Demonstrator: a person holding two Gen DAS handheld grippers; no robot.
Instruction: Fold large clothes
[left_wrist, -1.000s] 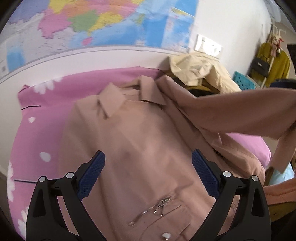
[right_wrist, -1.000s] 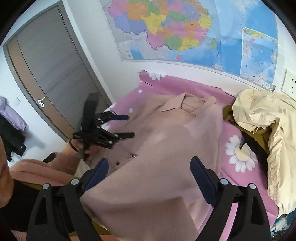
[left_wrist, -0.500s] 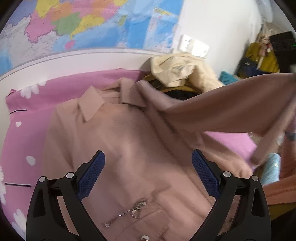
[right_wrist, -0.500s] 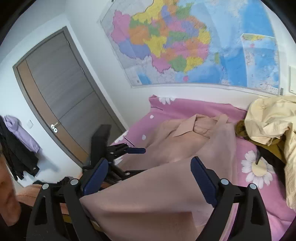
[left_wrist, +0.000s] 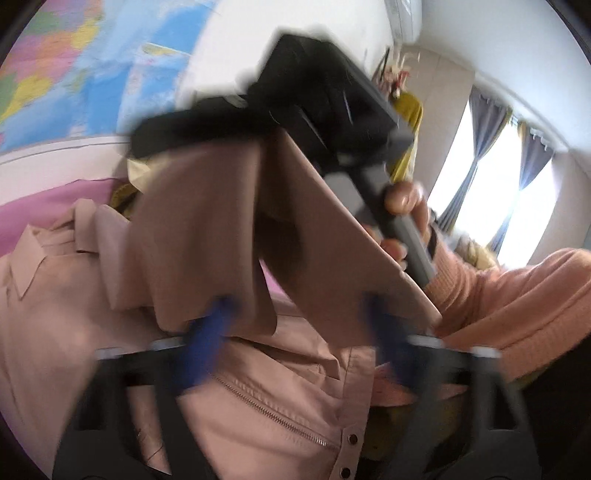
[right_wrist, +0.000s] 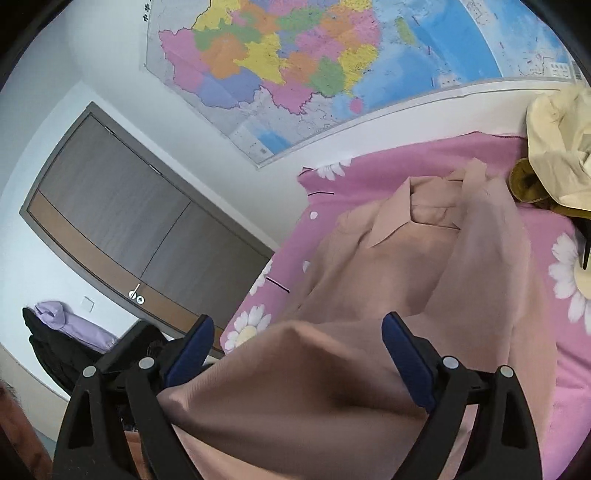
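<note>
The jacket (right_wrist: 388, 258) lies face up on the bed (right_wrist: 535, 177), collar toward the wall, with one side flap (left_wrist: 207, 229) lifted above its front. The right gripper (right_wrist: 295, 332) carries that flap. Its fingers stand wide apart and released, and the cloth looks draped across them rather than pinched. The left gripper (left_wrist: 295, 317) has just been closing. Its fingers are partway shut with the flap's lower edge hanging between them, but they are not clamped on it.

The main risk is the flap sliding off the right fingers before the left ones bite. It would then drop in a crumpled heap instead of a flat fold. If the left fingers close too low they could also catch the jacket front or the zip (left_wrist: 273, 413) under the flap, and the whole garment would drag across the bed. A skewed pull would shift the collar toward the yellow garment (right_wrist: 554, 140) heaped just beside it.

The left view is badly smeared, so the fingertips and their contact with the cloth are hard to read. The flap hides much of the jacket's middle. The hem and far sleeve are out of frame.
</note>
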